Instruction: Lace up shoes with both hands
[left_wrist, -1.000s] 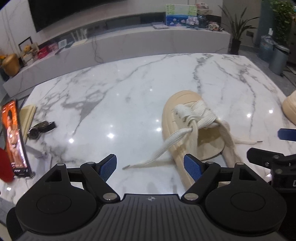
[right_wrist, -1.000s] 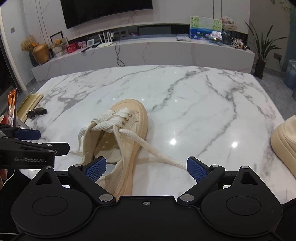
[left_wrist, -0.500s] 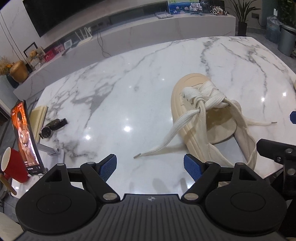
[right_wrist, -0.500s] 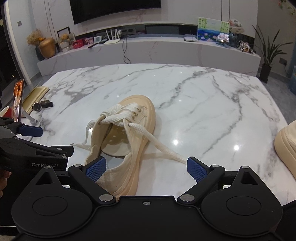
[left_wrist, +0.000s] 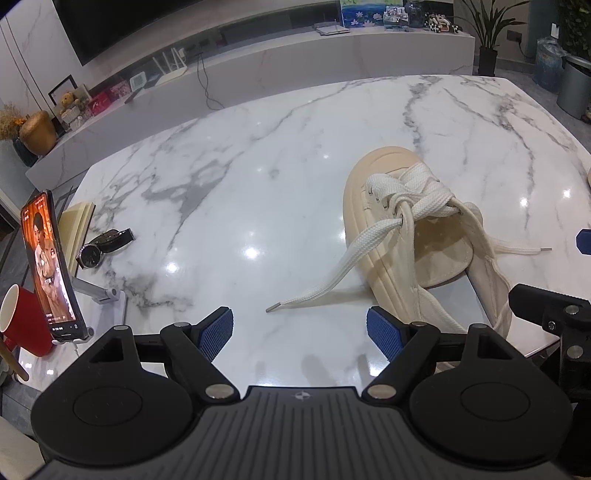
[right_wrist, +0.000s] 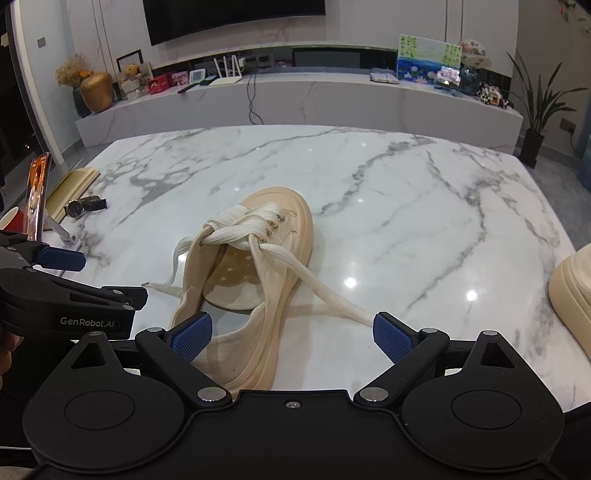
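Item: cream shoe (right_wrist: 266, 280), lying on the marble worktop (right_wrist: 388, 206), toe pointing away, just ahead of both grippers.

Lacing: white lace (right_wrist: 236, 230) crosses through the front eyelets only. Rear eyelets appear unthreaded, and the tongue area gapes open.

Loose ends: left lace end (left_wrist: 325, 280) trails on the worktop, its tip near the left gripper (left_wrist: 301, 330); right lace end (right_wrist: 328, 291) runs toward the right gripper (right_wrist: 291, 334).

Jaws: both sets spread wide, gripping nothing.

Second shoe (right_wrist: 574, 291): at the right edge, lacing not visible.

Status: judged partly done, with the upper rows and the tying left.
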